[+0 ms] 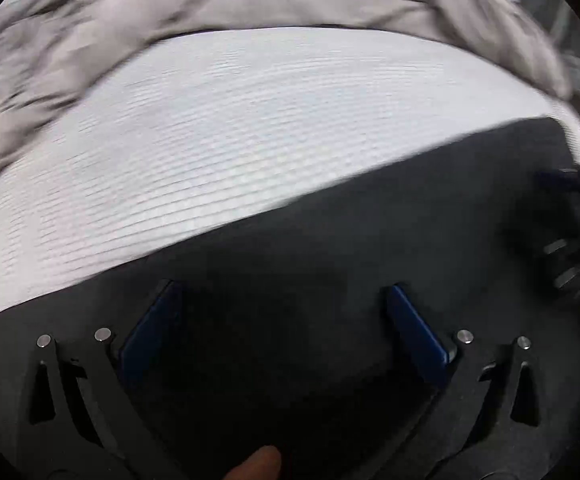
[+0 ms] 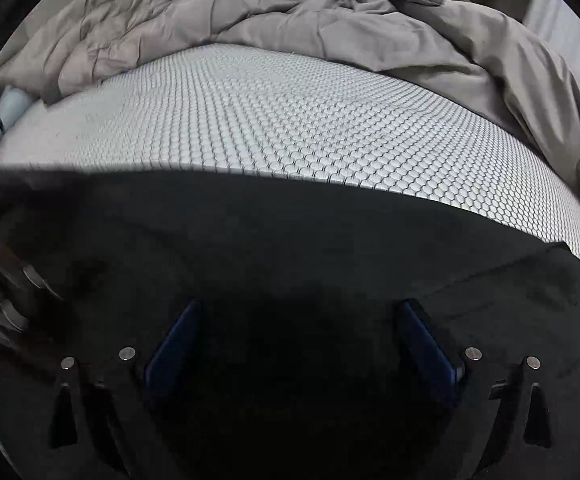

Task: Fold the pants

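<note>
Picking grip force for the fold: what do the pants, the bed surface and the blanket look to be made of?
Pants: dark, matte, soft cloth, possibly fleece or knit; no sheen, few sharp creases.
Bed surface: pale textile with a raised honeycomb pattern, probably a knitted mattress cover.
Blanket: grey quilted woven fabric, stitch lines and puffy crumples suggest padding.

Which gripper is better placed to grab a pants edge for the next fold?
Right, tentatively. The right gripper is open over the black pants, with a corner edge beside it. The left gripper, also open, sees only flat cloth.
</note>
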{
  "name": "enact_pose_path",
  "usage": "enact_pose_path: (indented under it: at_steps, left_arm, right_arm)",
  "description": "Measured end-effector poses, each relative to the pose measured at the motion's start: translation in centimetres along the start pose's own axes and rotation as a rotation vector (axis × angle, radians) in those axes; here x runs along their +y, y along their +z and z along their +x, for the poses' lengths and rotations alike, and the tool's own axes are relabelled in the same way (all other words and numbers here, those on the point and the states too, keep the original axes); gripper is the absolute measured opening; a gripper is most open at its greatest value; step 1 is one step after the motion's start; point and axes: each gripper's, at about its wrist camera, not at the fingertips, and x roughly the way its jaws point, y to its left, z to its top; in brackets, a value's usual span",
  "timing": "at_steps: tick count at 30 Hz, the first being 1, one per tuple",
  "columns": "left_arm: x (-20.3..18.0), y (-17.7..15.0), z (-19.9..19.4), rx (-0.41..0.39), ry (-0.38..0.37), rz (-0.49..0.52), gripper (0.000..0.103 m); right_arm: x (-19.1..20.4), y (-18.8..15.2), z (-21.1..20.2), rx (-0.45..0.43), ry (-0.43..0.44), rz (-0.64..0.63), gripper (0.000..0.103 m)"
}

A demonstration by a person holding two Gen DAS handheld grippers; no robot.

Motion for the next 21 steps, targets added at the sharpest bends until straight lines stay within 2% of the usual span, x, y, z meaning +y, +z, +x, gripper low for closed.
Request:
enact_pose_path:
  at_steps: [3, 5, 7, 9, 11, 13, 14, 15, 16, 17, 18, 19, 21]
  left_arm:
    - [7.2, -2.1, -1.3, 0.015, 0.051, -0.147, 0.103]
    - [11.1, -3.5, -2.5, 0.009, 0.130, -0.212, 0.103]
    - [12.5, -4.5, -4.2, -0.023, 0.104, -0.271, 0.102]
    - [11.8, -5.0, -6.1, -0.045, 0.073, -0.292, 0.102]
    - [9.0, -5.6, -8.4, -0.108, -0.019, -0.226, 0.102]
    - [5.7, -5.7, -8.8, -0.119, -0.065, -0.142, 0.102]
    - [2.9, -6.3, -7.9, -0.087, -0.085, -0.072, 0.102]
    - [1.7, -6.6, -6.9, -0.046, -0.086, -0.029, 0.102]
    - [0.8, -7.1, -5.4, -0.001, -0.037, 0.008, 0.103]
    - [0.5, -7.2, -4.7, 0.007, -0.015, 0.023, 0.103]
    - [0.8, -7.3, -4.7, 0.002, -0.027, 0.016, 0.103]
    - [1.7, -7.6, -5.4, -0.002, -0.032, -0.008, 0.103]
    - [3.5, -8.6, -6.4, -0.010, 0.030, -0.024, 0.103]
  right_arm:
    - [-1.3, -0.7, -0.8, 0.004, -0.038, 0.012, 0.100]
    - [-1.6, -0.3, -0.6, 0.005, -0.022, 0.044, 0.100]
    - [-1.6, -0.6, -0.8, 0.004, -0.023, 0.051, 0.100]
    - [-1.3, -0.5, -1.0, -0.001, -0.047, 0.034, 0.100]
    - [-0.5, -0.2, -2.1, -0.013, -0.059, 0.041, 0.100]
    - [-0.1, 2.4, -2.9, -0.050, -0.003, 0.040, 0.100]
    - [0.8, 2.7, -3.4, -0.063, 0.034, 0.031, 0.100]
    - [2.1, 3.0, -3.8, -0.074, 0.068, 0.012, 0.100]
    - [3.5, 3.1, -3.8, -0.077, 0.098, -0.011, 0.100]
    - [4.9, 3.3, -3.4, -0.068, 0.128, -0.039, 0.100]
    - [6.4, 3.3, -2.6, -0.048, 0.153, -0.076, 0.100]
    - [7.5, 3.0, -1.7, -0.021, 0.150, -0.114, 0.100]
    - [8.1, 2.2, -0.4, 0.014, 0.101, -0.169, 0.100]
